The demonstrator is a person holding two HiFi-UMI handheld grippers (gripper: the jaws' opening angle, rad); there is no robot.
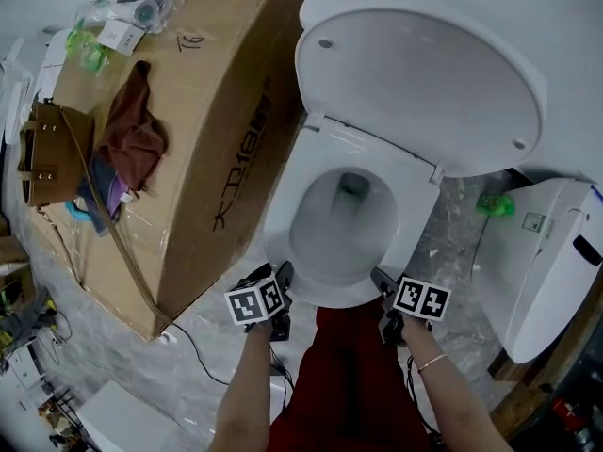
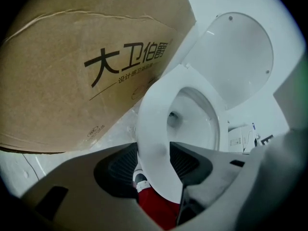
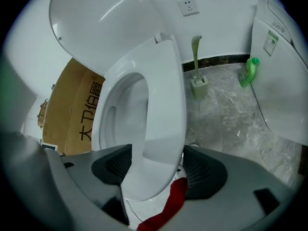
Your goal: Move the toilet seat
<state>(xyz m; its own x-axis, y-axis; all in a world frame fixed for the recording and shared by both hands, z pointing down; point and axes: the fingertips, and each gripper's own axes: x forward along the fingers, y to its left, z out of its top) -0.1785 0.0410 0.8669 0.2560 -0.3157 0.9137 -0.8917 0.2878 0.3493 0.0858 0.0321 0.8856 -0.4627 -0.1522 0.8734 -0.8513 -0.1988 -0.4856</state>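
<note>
We find the toilet seat (image 1: 372, 151) lying flat on the bowl (image 1: 341, 229), with the lid (image 1: 424, 83) raised behind the bowl. The left tongs (image 2: 153, 165) and the right tongs (image 3: 155, 167) stand wide open astride the seat's rim at the bowl's front. We advise closing both evenly, then lifting together.

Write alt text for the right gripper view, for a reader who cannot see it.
The right claw straddles, jaws open, the front rim of a white toilet seat; the lid stands raised behind. A cardboard box stands left; a toilet brush and green bottle, right.
</note>
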